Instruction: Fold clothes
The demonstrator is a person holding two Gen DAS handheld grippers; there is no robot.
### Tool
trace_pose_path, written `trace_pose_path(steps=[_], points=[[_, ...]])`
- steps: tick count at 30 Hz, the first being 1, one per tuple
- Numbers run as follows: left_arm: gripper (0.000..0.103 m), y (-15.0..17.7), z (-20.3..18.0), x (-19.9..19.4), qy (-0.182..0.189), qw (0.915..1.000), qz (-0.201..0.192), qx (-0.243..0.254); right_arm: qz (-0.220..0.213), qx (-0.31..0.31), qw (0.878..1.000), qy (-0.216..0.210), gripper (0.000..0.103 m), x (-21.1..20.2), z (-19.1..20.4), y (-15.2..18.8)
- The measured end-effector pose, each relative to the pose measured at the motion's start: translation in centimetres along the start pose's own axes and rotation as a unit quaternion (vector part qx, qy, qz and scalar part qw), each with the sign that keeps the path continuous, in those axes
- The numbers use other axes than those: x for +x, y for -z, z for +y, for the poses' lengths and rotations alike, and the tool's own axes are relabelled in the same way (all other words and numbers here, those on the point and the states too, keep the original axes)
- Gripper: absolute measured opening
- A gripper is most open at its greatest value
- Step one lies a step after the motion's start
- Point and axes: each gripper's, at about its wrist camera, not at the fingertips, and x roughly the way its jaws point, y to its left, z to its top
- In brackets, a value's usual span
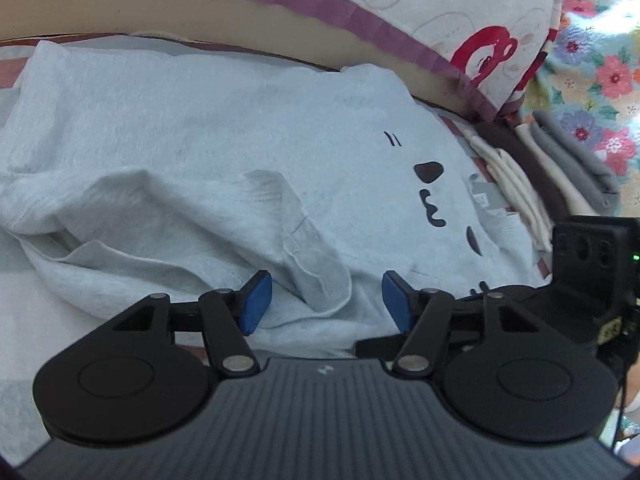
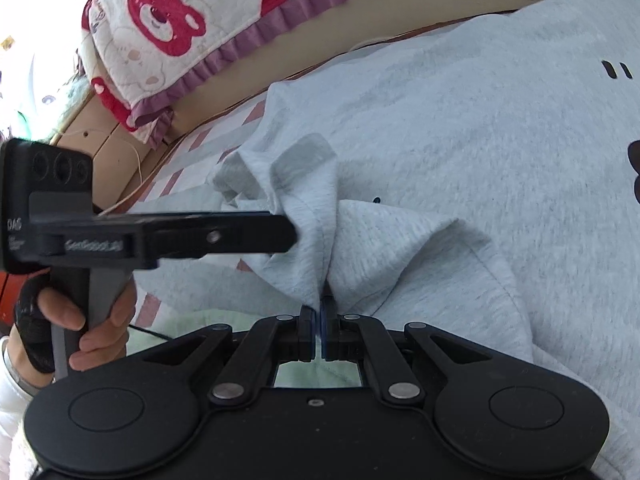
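Observation:
A light grey T-shirt with black printed marks lies spread on the bed. In the left wrist view my left gripper stands open. A loose fold of the shirt's hem lies between its blue pads, and the pads do not press on it. In the right wrist view my right gripper is shut on a bunched ridge of the same T-shirt. The left gripper shows there from the side, its tip against the crumpled cloth a little to the left.
A bear-print quilt with a purple frill runs along the far side. A pile of folded clothes lies to the shirt's right, beside floral cloth. A person's hand grips the left tool's handle over the pink-checked sheet.

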Motion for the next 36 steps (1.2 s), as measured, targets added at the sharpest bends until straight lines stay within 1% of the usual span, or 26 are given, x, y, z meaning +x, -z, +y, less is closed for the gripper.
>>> trace_pose_path(steps=[1, 2, 3, 4, 5, 6, 8, 11, 13, 15, 17, 18, 19, 20, 21, 22, 24, 26, 27, 28, 29, 30, 31, 32, 33, 36], points=[[0.048, 0.0, -0.3, -0.1, -0.001, 0.9999, -0.002, 0.01, 0.001, -0.004, 1.0, 0.0, 0.004, 0.0, 0.1, 0.1], [0.032, 0.0, -0.5, -0.2, -0.007, 0.9998, -0.001, 0.019, 0.002, -0.008, 1.0, -0.001, 0.004, -0.1, 0.2, 0.2], [0.005, 0.0, -0.9, -0.5, -0.018, 0.9994, 0.003, 0.028, 0.002, -0.011, 1.0, -0.002, 0.004, -0.2, 0.3, 0.3], [0.002, 0.0, -1.2, -0.8, -0.029, 0.9989, 0.007, 0.037, 0.001, -0.014, 1.0, -0.005, 0.005, -0.3, 0.4, 0.3], [0.002, 0.0, -1.2, -1.3, -0.037, 0.9986, 0.007, 0.036, 0.0, -0.018, 1.0, -0.007, 0.005, -0.4, 0.5, 0.4], [0.002, 0.1, -0.9, -2.0, -0.036, 0.999, 0.001, 0.028, -0.002, -0.022, 1.0, -0.005, 0.005, -0.6, 0.6, 0.4], [0.002, 0.2, 0.0, -3.4, -0.022, 0.9996, -0.013, 0.011, -0.004, -0.031, 1.0, 0.006, 0.007, -0.8, 0.6, 0.4], [0.002, 0.1, 1.3, -5.2, -0.016, 0.9989, -0.041, -0.014, -0.005, -0.043, 0.999, 0.019, 0.008, -0.9, 0.6, 0.3], [0.002, 0.0, 1.8, -5.7, -0.014, 0.9982, -0.055, -0.02, -0.004, -0.045, 0.999, 0.023, 0.008, -0.8, 0.5, 0.3], [0.003, 0.0, 2.1, -5.8, 0.0, 0.9982, -0.053, -0.027, 0.001, -0.049, 0.998, 0.027, 0.008, -0.6, 0.5, 0.5], [0.01, -0.1, 2.1, -5.8, 0.022, 0.9981, -0.048, -0.031, 0.005, -0.058, 0.998, 0.032, 0.008, -0.4, 0.5, 0.6], [0.021, -0.1, 1.9, -5.7, 0.03, 0.9983, -0.044, -0.024, 0.006, -0.06, 0.998, 0.033, 0.008, -0.3, 0.6, 0.7], [0.039, 0.0, 1.5, -5.5, 0.03, 0.9986, -0.042, -0.013, 0.007, -0.062, 0.997, 0.034, 0.008, -0.3, 0.7, 0.8], [0.048, 0.0, 0.9, -5.3, 0.023, 0.9989, -0.042, 0.001, 0.009, -0.064, 0.997, 0.034, 0.008, -0.2, 0.7, 0.9], [0.063, 0.0, 0.4, -4.9, 0.013, 0.9991, -0.039, 0.013, 0.009, -0.065, 0.997, 0.034, 0.008, -0.2, 0.7, 0.9], [0.066, 0.1, -0.1, -4.3, 0.001, 0.9992, -0.033, 0.023, 0.01, -0.065, 0.997, 0.034, 0.008, -0.2, 0.7, 0.9], [0.067, 0.1, -1.1, -3.1, -0.022, 0.9986, -0.021, 0.043, 0.013, -0.066, 0.997, 0.032, 0.008, -0.3, 0.6, 1.0], [0.066, 0.1, -1.3, -1.8, -0.045, 0.9976, -0.012, 0.051, 0.017, -0.072, 0.997, 0.032, 0.008, -0.5, 0.6, 1.1], [0.057, 0.1, -1.2, -1.3, -0.058, 0.9969, -0.009, 0.052, 0.017, -0.077, 0.996, 0.03, 0.009, -0.7, 0.8, 1.2], [0.021, 0.0, -1.0, -1.2, -0.068, 0.9962, -0.006, 0.054, 0.017, -0.083, 0.996, 0.026, 0.009, -0.9, 0.9, 1.3], [0.006, -0.2, -0.7, -1.5, -0.07, 0.9958, -0.004, 0.059, 0.018, -0.101, 0.995, 0.018, 0.01, -1.4, 1.4, 1.3], [0.006, -0.4, -0.4, -2.2, -0.072, 0.9957, -0.012, 0.057, 0.02, -0.12, 0.993, 0.011, 0.013, -1.9, 1.8, 1.3], [0.006, -0.5, 0.1, -3.5, -0.07, 0.9959, -0.031, 0.048, 0.019, -0.14, 0.99, 0.011, 0.028, -2.9, 2.1, 1.4], [0.006, -0.5, 0.7, -4.8, -0.062, 0.9962, -0.053, 0.031, 0.018, -0.161, 0.987, 0.012, 0.044, -3.8, 2.5, 1.5], [0.006, -0.5, 1.3, -6.1, -0.051, 0.9957, -0.076, 0.011, 0.017, -0.18, 0.983, 0.015, 0.047, -4.8, 2.8, 1.6], [0.006, 0.1, 3.3, -9.0, -0.029, 0.9896, -0.132, -0.049, 0.022, -0.212, 0.974, 0.08, 0.047, -8.0, 2.4, 1.9]])
